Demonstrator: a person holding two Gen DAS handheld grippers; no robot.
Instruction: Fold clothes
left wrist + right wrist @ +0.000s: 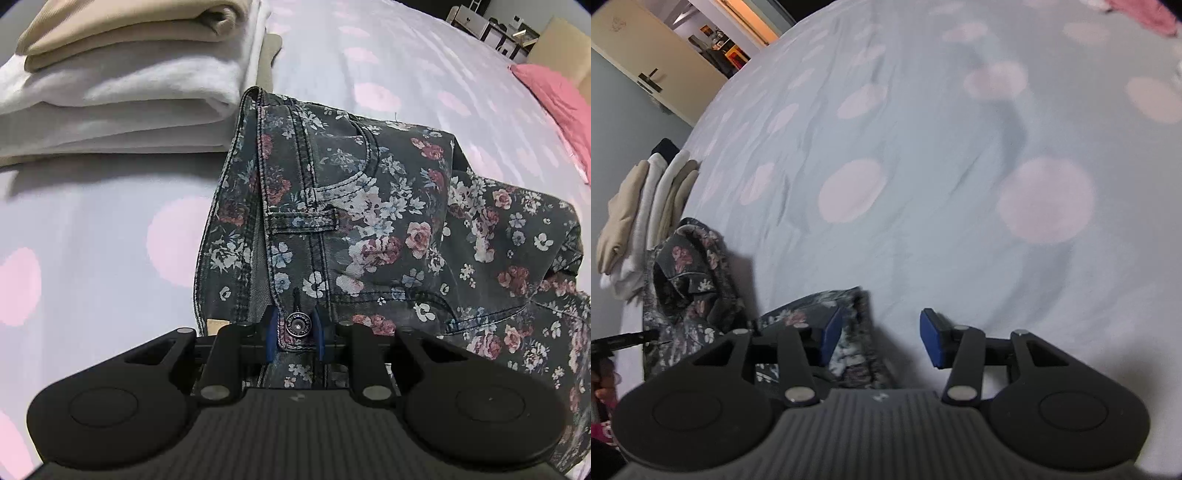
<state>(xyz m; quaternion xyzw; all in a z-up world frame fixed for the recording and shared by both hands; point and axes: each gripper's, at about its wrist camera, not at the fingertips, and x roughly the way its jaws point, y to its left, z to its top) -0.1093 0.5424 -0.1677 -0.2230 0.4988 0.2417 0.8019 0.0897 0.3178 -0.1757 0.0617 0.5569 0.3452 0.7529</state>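
Note:
Dark floral jeans (pixel 369 221) lie crumpled on the bed. My left gripper (pixel 295 328) is shut on their waistband, its blue pads on both sides of the metal button (pixel 298 325). In the right wrist view the jeans (pixel 698 288) are bunched at the lower left, and a strip of them (pixel 857 332) lies just inside the left pad. My right gripper (pixel 881 338) is open, its pads wide apart, holding nothing.
A stack of folded beige and white clothes (pixel 122 74) sits beside the jeans; it also shows in the right wrist view (pixel 646 210). The pale bedsheet with pink dots (pixel 960 166) stretches ahead. A pink cloth (pixel 554 99) lies at the far right. A door (pixel 653 55) stands beyond the bed.

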